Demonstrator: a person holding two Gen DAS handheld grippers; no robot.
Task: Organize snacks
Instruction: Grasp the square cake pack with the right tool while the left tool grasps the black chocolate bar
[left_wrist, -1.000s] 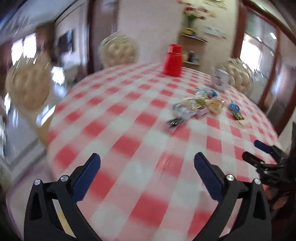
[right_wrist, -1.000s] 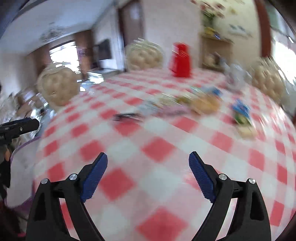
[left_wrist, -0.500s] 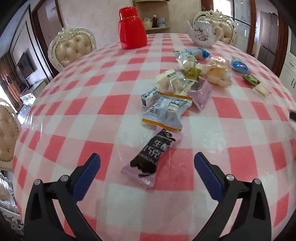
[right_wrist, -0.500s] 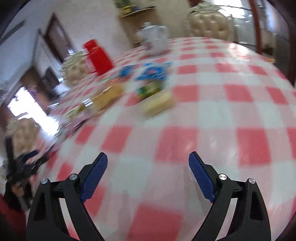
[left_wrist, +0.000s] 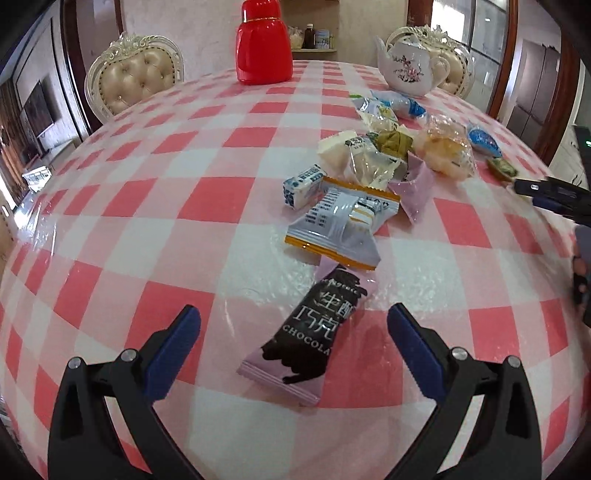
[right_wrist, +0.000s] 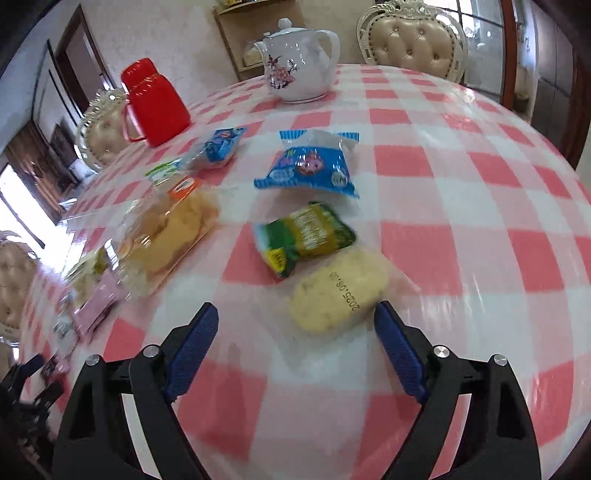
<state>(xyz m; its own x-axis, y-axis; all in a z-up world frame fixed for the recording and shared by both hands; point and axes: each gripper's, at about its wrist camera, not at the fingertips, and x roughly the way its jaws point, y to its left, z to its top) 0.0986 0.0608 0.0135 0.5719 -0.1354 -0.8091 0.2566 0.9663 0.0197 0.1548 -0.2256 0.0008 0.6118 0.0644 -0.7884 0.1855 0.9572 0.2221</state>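
Wrapped snacks lie scattered on a red-and-white checked table (left_wrist: 147, 229). In the left wrist view my left gripper (left_wrist: 293, 334) is open and empty, its fingers on either side of a black and lilac chocolate bar (left_wrist: 310, 332). Beyond it lie a silver and orange packet (left_wrist: 340, 229) and a heap of small snacks (left_wrist: 384, 147). In the right wrist view my right gripper (right_wrist: 295, 334) is open and empty, just short of a pale yellow cake in clear wrap (right_wrist: 338, 293). A green packet (right_wrist: 304, 236) and a blue packet (right_wrist: 310, 162) lie behind it.
A red jug (left_wrist: 264, 40) and a white flowered teapot (left_wrist: 406, 66) stand at the far side of the table, also seen in the right wrist view, jug (right_wrist: 153, 101) and teapot (right_wrist: 299, 70). Cream padded chairs (left_wrist: 133, 81) ring the table. The right gripper shows at the left view's right edge (left_wrist: 546, 194).
Both grippers have come in low over the table. The left now straddles the chocolate bar; the right has closed in on the yellow cake. Both stay open.
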